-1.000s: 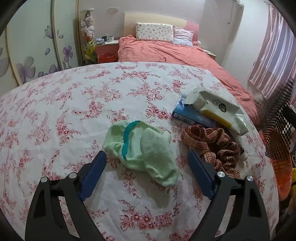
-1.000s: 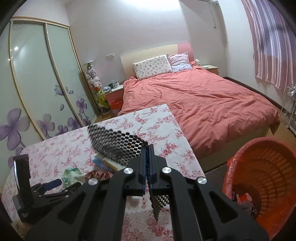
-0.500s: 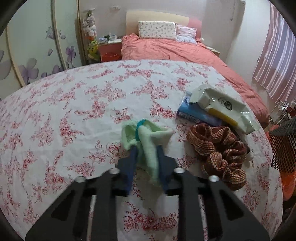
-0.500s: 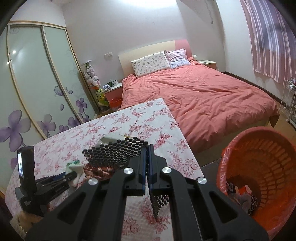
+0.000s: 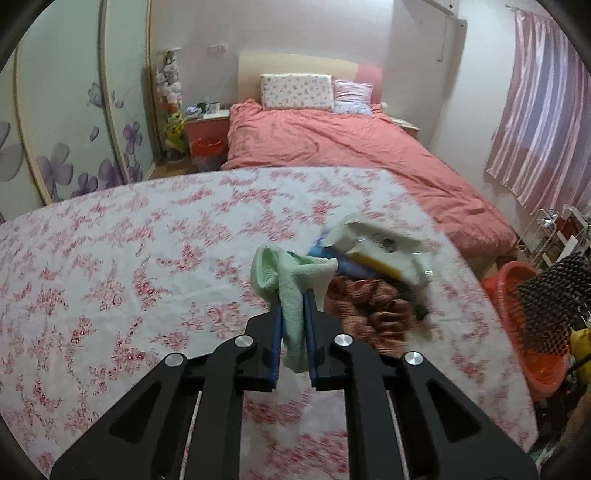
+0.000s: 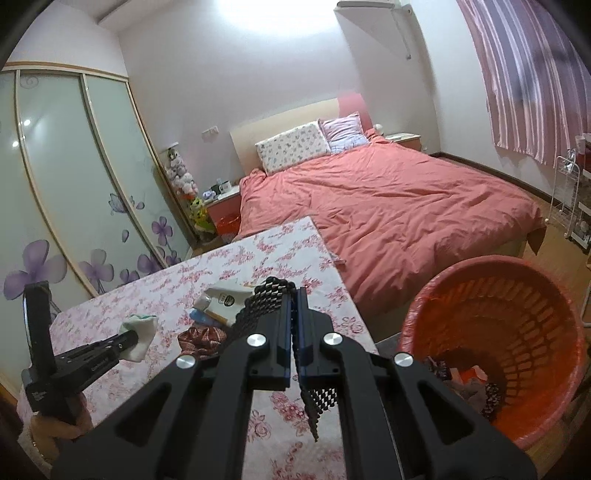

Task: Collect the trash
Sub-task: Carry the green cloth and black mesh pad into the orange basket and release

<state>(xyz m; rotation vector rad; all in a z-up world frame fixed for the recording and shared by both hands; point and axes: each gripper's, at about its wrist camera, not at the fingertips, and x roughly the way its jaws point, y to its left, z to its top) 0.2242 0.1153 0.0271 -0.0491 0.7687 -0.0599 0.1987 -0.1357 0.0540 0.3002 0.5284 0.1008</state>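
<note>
No legible text, labels or numbers anywhere.

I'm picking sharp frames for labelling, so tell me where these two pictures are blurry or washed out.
Left wrist view: motion blur smears the floral tablecloth, the wipes pack and the brown cloth; the green sock stays sharp. Right wrist view: mostly crisp, but ceiling glare is blown out. Both bend straight lines.

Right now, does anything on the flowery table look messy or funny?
Yes. A brown scrunched cloth, a white wipes packet and a blue pack sit heaped at the table's right edge, the packet tilted across the pack.
</note>
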